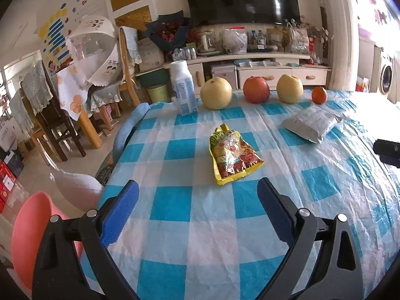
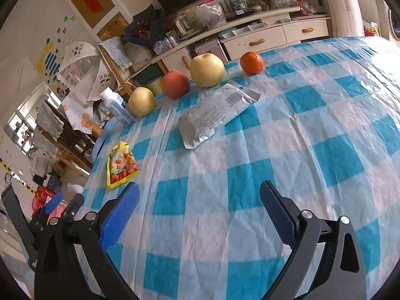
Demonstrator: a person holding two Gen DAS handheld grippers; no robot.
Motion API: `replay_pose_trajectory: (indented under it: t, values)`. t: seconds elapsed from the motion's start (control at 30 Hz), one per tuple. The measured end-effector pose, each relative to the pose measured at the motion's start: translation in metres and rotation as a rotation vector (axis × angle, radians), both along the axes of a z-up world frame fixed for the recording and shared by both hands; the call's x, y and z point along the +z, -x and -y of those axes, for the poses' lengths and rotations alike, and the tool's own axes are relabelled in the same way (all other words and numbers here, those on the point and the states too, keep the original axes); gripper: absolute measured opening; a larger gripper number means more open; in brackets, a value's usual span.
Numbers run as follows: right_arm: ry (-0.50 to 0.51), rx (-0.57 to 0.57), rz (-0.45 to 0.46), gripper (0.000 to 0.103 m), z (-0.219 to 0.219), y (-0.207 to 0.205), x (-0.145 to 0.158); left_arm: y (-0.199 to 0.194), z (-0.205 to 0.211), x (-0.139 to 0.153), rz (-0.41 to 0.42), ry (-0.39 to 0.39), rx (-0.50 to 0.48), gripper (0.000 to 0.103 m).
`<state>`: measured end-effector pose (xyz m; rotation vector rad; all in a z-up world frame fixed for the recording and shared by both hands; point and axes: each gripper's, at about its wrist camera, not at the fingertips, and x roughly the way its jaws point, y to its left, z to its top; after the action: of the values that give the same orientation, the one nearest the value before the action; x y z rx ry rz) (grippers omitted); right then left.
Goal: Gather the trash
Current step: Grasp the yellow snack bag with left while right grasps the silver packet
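Ease the wide-open left gripper (image 1: 197, 197) low over the crinkled yellow-and-red snack wrapper (image 1: 233, 158), pinching its near edge.

You won't find any text you can read here. The yellow snack packet (image 1: 233, 157), the silver pouch (image 2: 215, 112) and the white bottle's (image 1: 182, 87) blue label all carry print, but it is too blurred to make out.
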<state>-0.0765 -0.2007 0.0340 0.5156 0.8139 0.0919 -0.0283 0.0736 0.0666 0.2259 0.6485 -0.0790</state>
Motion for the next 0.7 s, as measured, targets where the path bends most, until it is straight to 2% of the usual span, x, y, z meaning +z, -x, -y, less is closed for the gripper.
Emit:
replay_pose_trajectory:
  t: [0.1, 0.3, 0.5, 0.7]
  values:
    - [-0.017, -0.008, -0.014, 0.096, 0.002, -0.012, -0.006, -0.007, 0.004, -0.002, -0.013, -0.005, -0.008, 0.096]
    - [-0.050, -0.036, -0.028, 0.096, 0.009, -0.041, -0.016, -0.024, 0.011, -0.005, -0.051, 0.050, -0.042, 0.096]
    - [-0.043, -0.056, -0.035, 0.096, 0.014, -0.074, -0.024, -0.050, 0.017, -0.014, -0.119, 0.173, -0.063, 0.096]
    - [-0.033, -0.062, -0.072, 0.096, 0.018, -0.104, -0.035, -0.083, 0.024, -0.030, -0.183, 0.229, -0.028, 0.096]
